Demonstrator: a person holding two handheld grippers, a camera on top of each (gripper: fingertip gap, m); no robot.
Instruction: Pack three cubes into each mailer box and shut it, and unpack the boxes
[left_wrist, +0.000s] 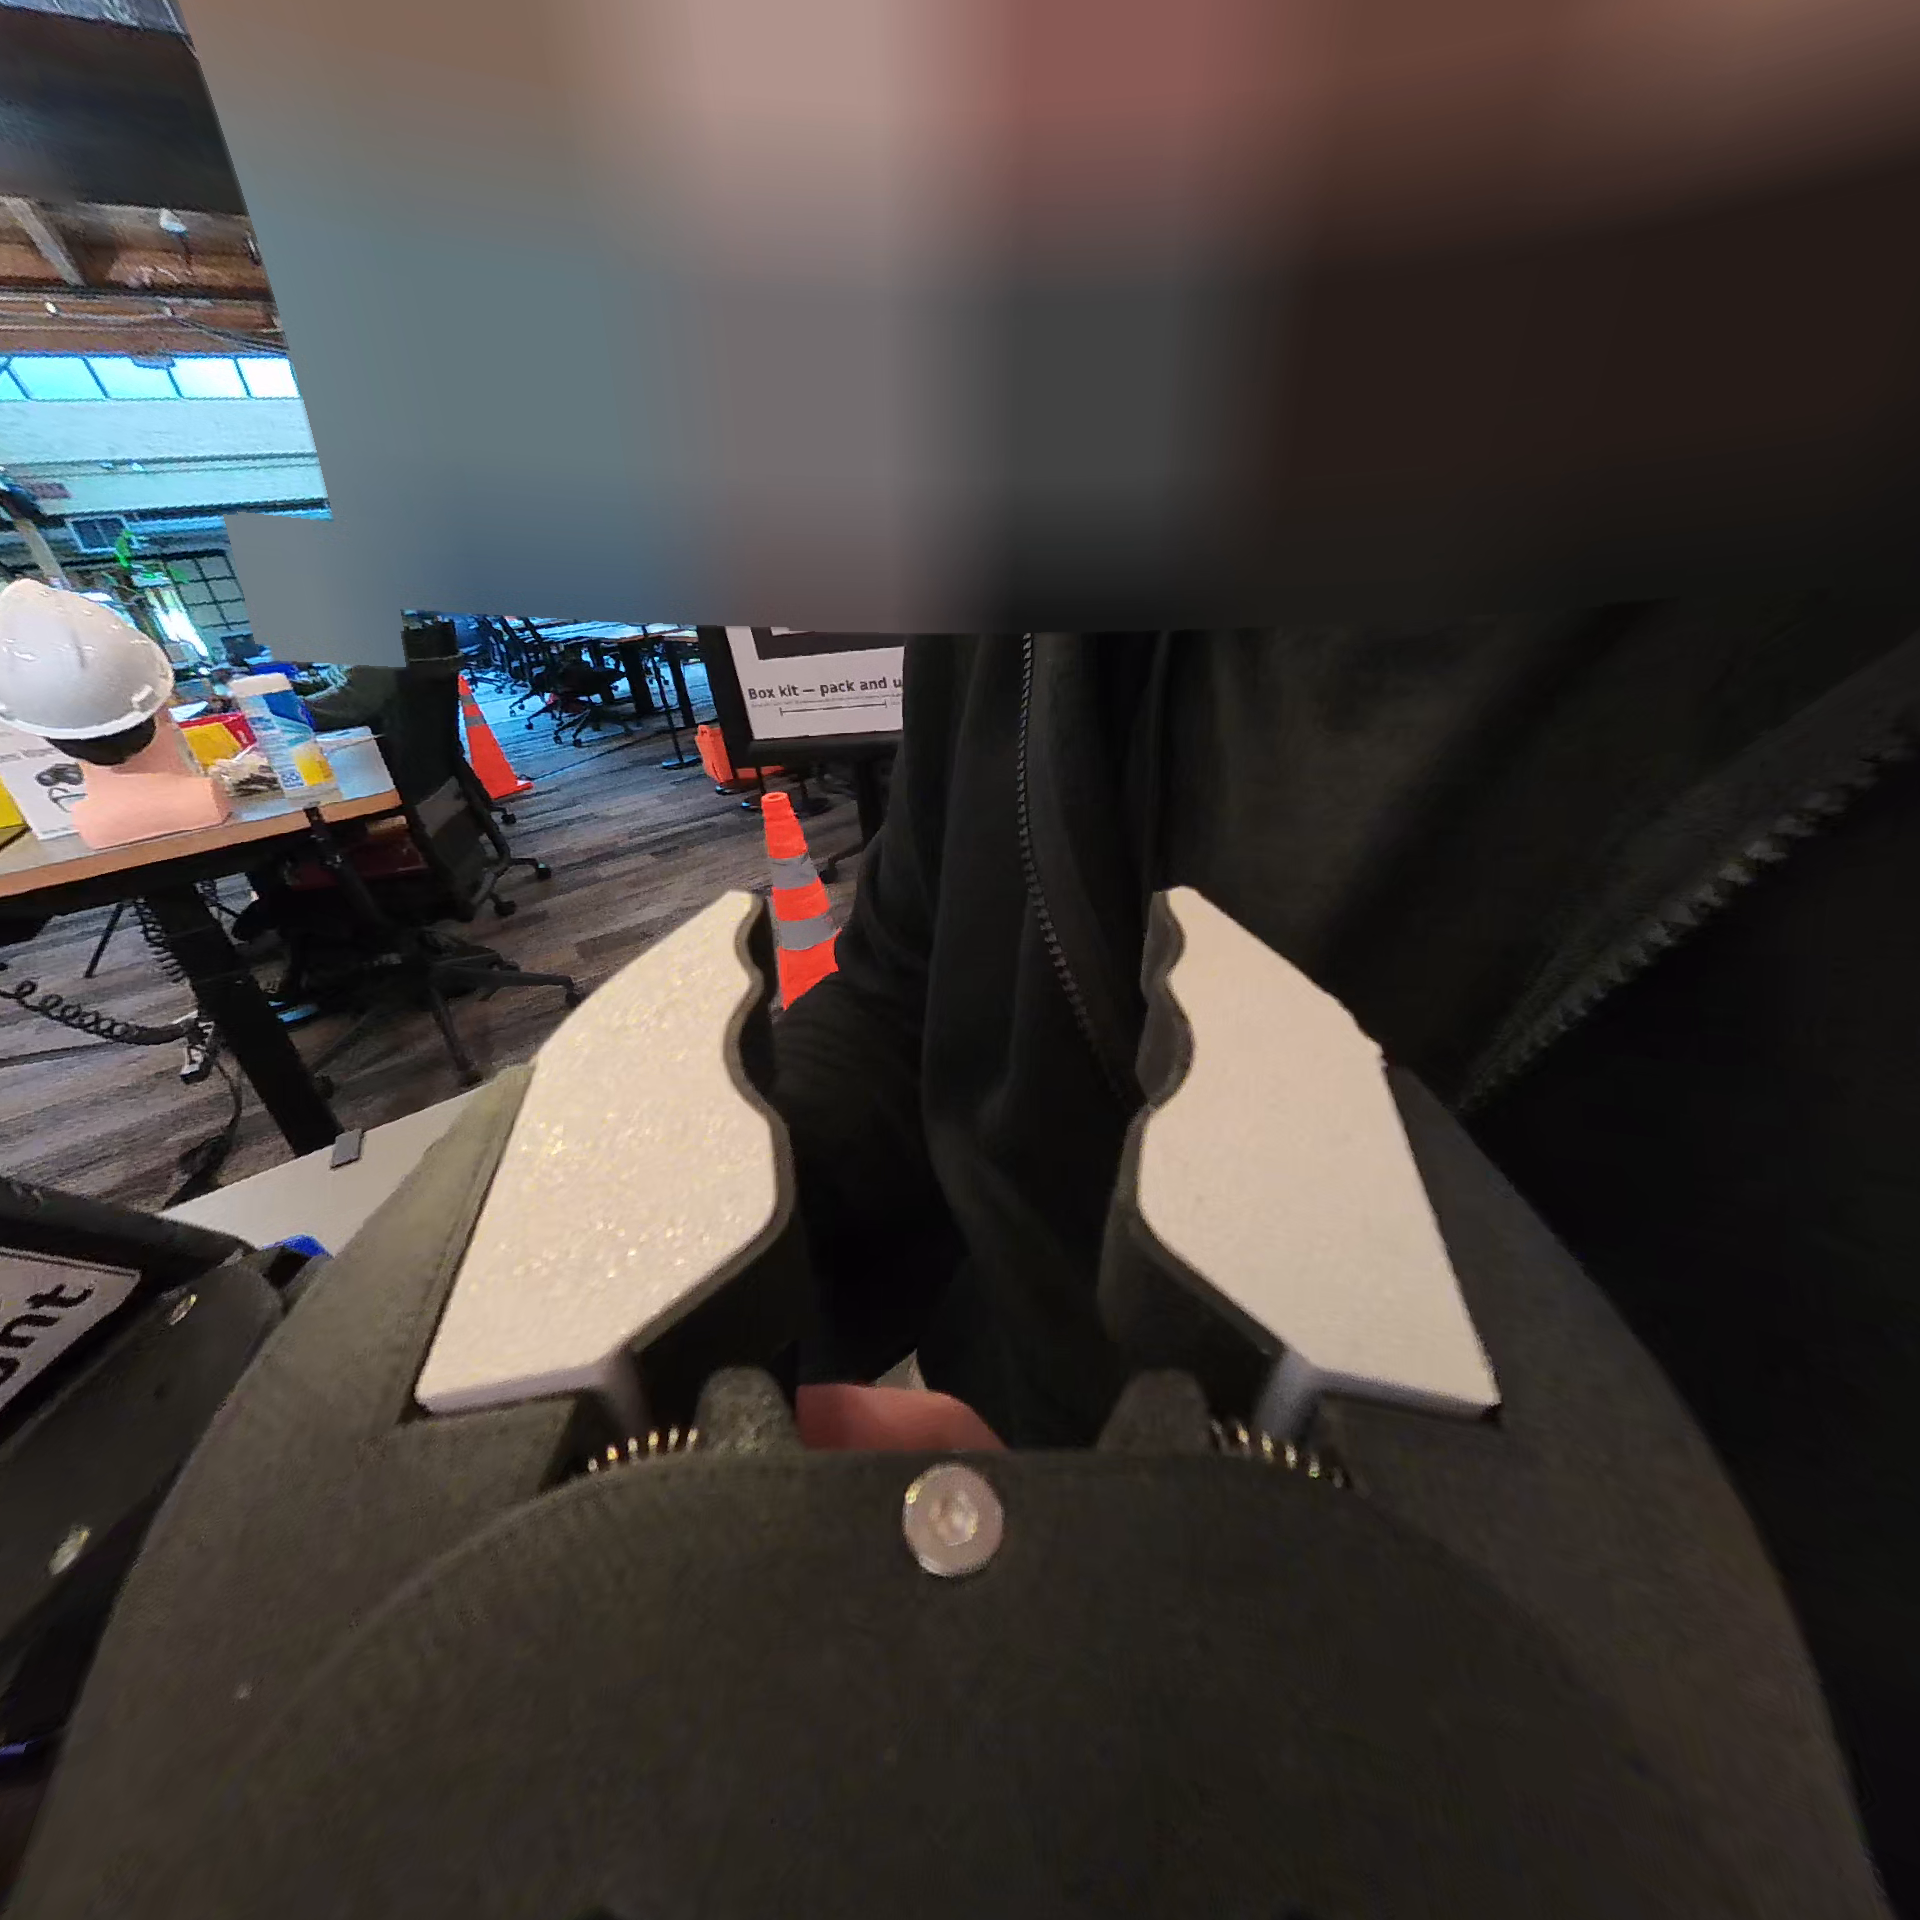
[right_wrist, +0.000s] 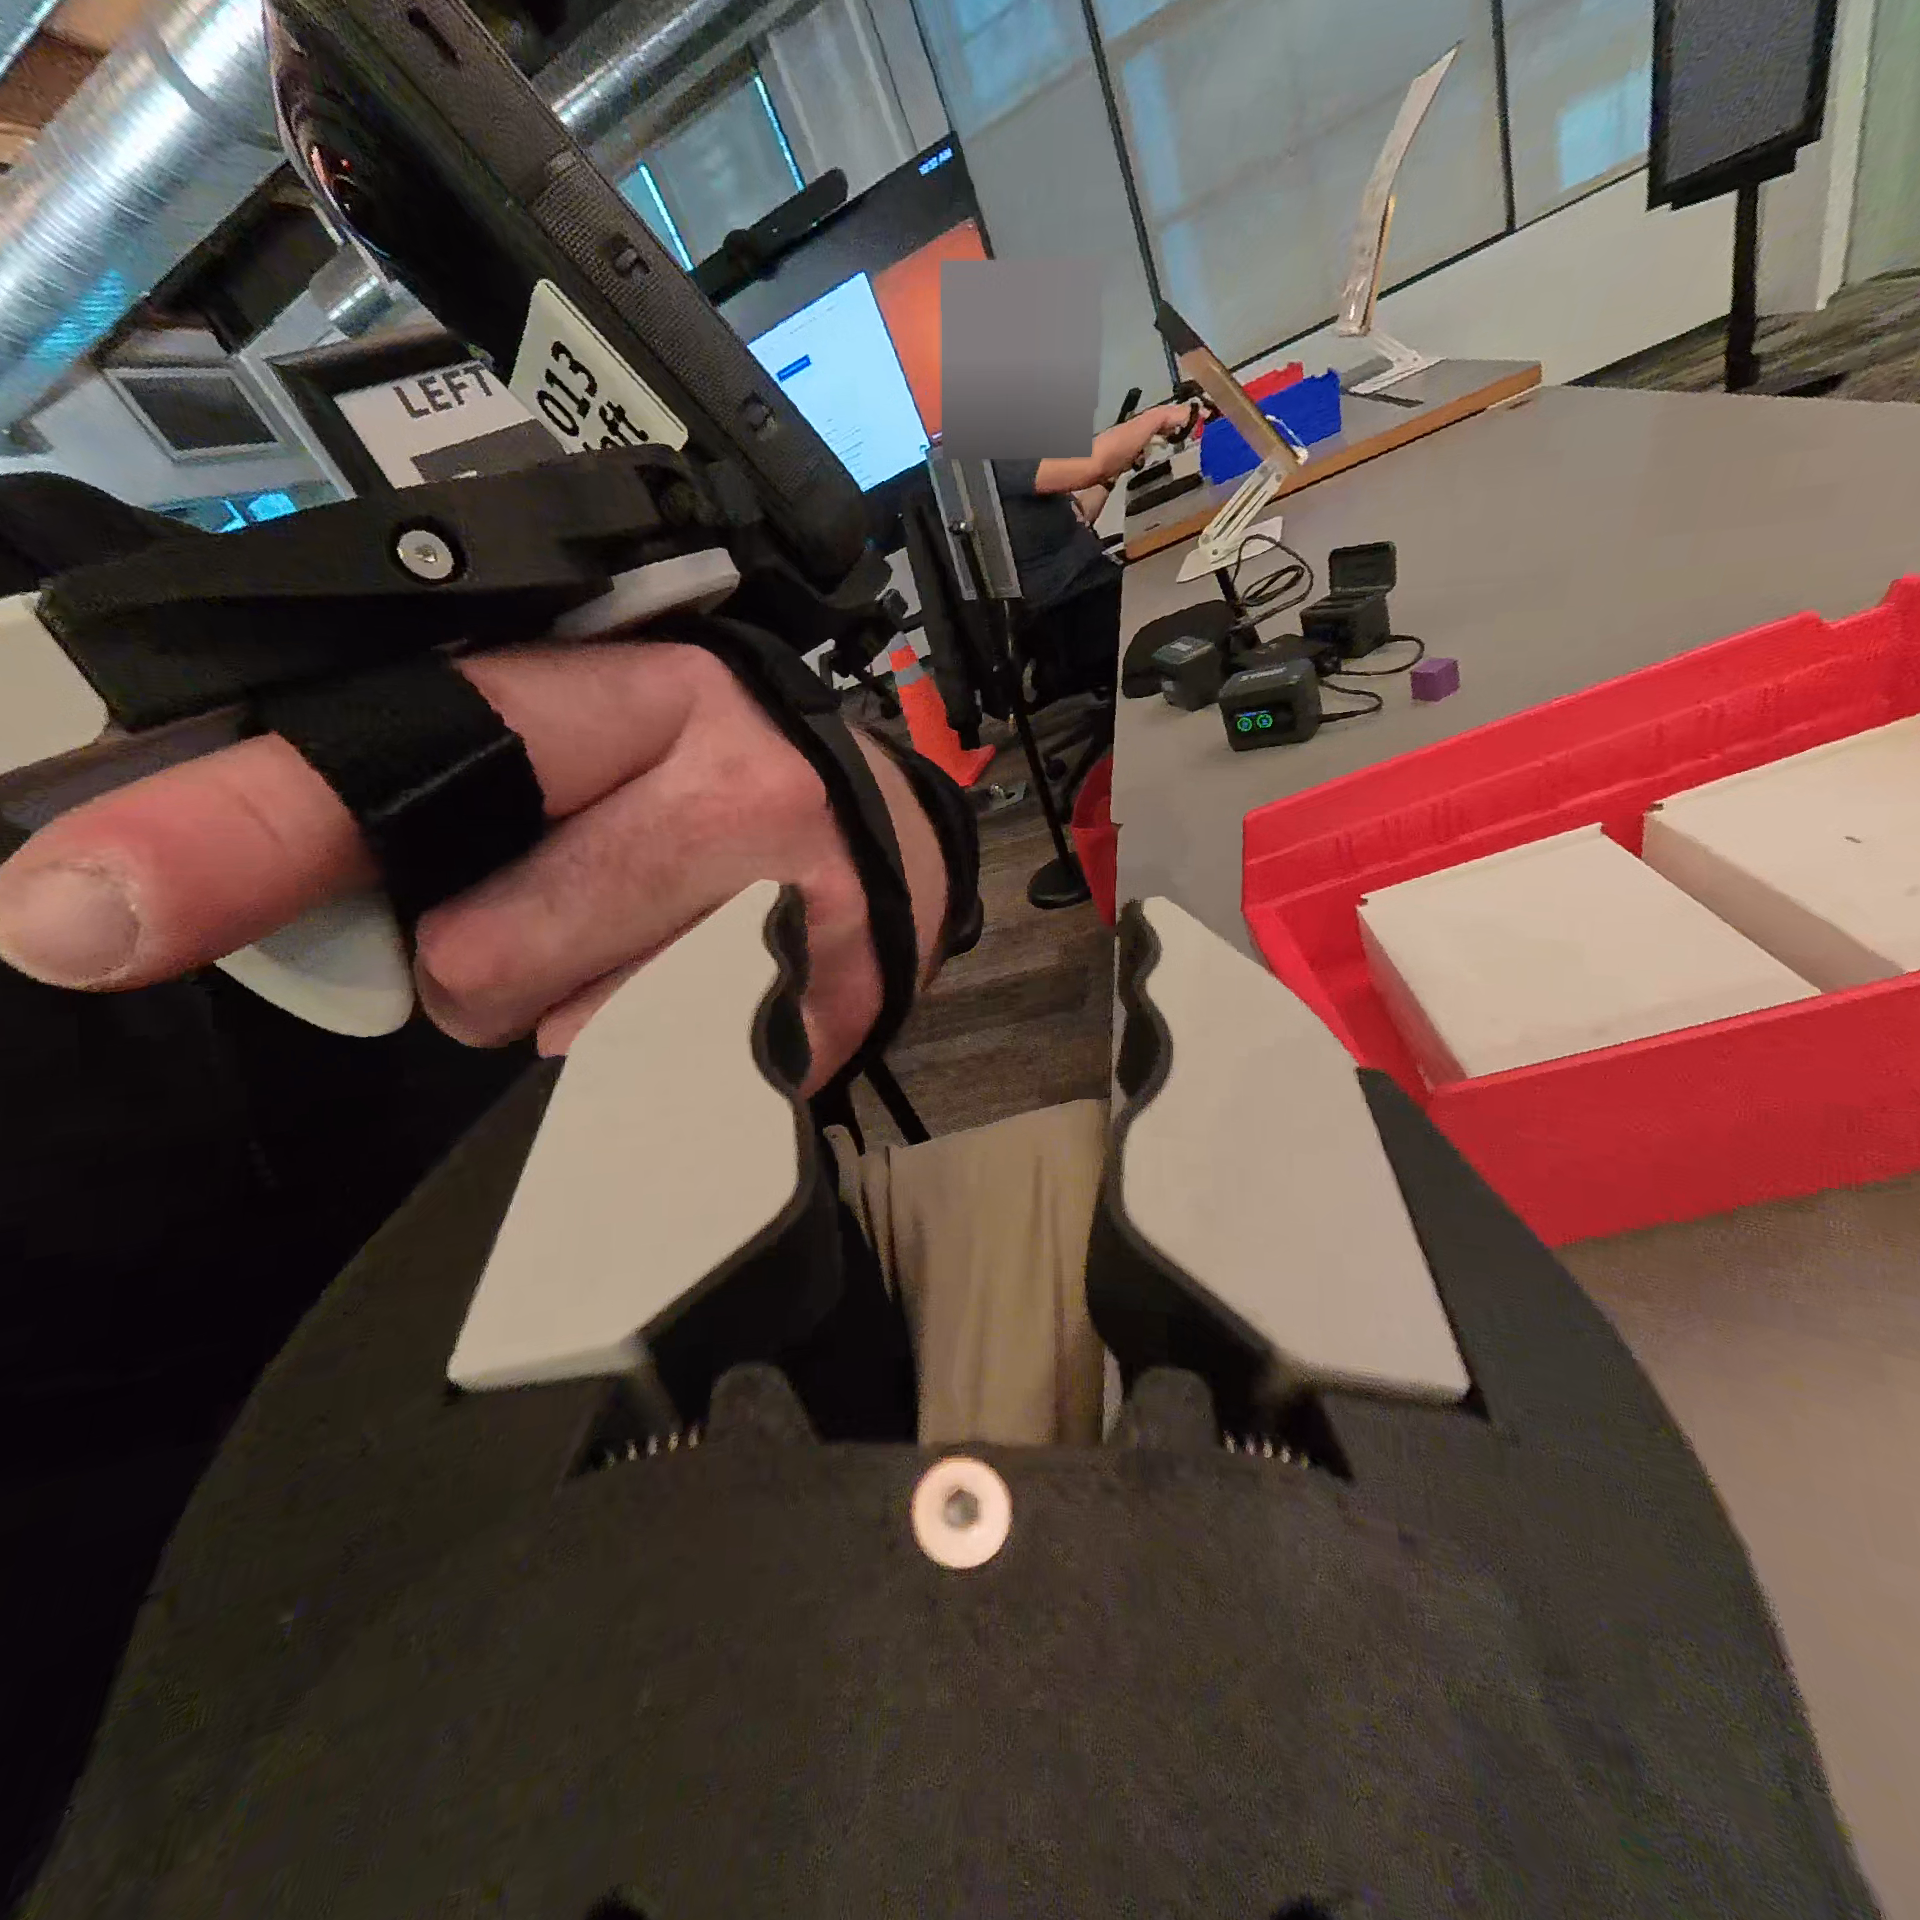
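Both raised off the work, likely between steps: left hand-held gripper (left_wrist: 961, 935) released, aimed at a dark zipped jacket (left_wrist: 1351, 883); right hand-held gripper (right_wrist: 961, 935) released too, grasping nothing. Beyond, at the grey bench's (right_wrist: 1558, 499) near edge, red bin (right_wrist: 1621, 1122) with two white mailer boxes (right_wrist: 1558, 956), lids shut. Farther back, one purple cube (right_wrist: 1435, 678) beside chargers. Past that, an open workshop with orange cones (left_wrist: 800, 914).

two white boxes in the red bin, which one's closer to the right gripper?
The left white box, at the red bin's near corner; the other lies farther right.
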